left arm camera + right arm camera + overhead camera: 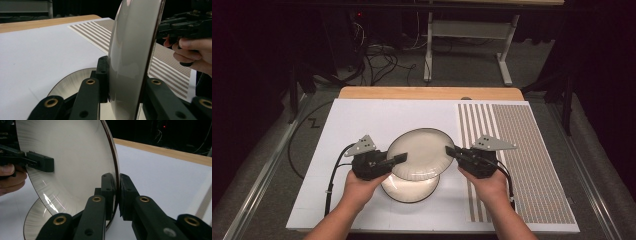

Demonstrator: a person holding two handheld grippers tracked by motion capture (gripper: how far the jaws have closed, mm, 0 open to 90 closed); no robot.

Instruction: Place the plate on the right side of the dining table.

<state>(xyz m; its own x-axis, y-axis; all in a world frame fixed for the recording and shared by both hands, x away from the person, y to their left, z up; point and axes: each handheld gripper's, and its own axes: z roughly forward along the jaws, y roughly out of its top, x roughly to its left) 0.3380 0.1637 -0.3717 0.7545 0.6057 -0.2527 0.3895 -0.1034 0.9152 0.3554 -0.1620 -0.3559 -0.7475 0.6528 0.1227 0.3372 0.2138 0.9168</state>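
Left black two-jaw gripper [399, 158] clamped on the left rim of a shallow round cream plate with a dark edge [422, 152], one pad [102, 75] pressed against the glossy upper face, the other jaw under the rim; right black two-jaw gripper [451, 151] clamped likewise on the opposite, right rim, pads [108, 185] pinching the dark edge from both sides. Held plate lifted clear of the surface between both grippers, near the middle of the table, seen edge-on in both gripper views; nothing lying in it, bare glazed face with streaks of reflected light. Directly beneath and slightly nearer the person, a second round cream plate with a dark rim [408, 189] lying flat on the white sheet covering the table [362, 120], also bare inside, partly overlapped from above by the lifted one. Grey three-cornered plates on top of each gripper, black cables trailing back beside the hands. Beyond the right gripper, a beige striped and finely patterned mat [522, 150] lying flat along the right side of the white sheet. At the far edge, a strip of light wooden tabletop [427, 93]; farther off, dark floor with tangled cables and a white metal frame
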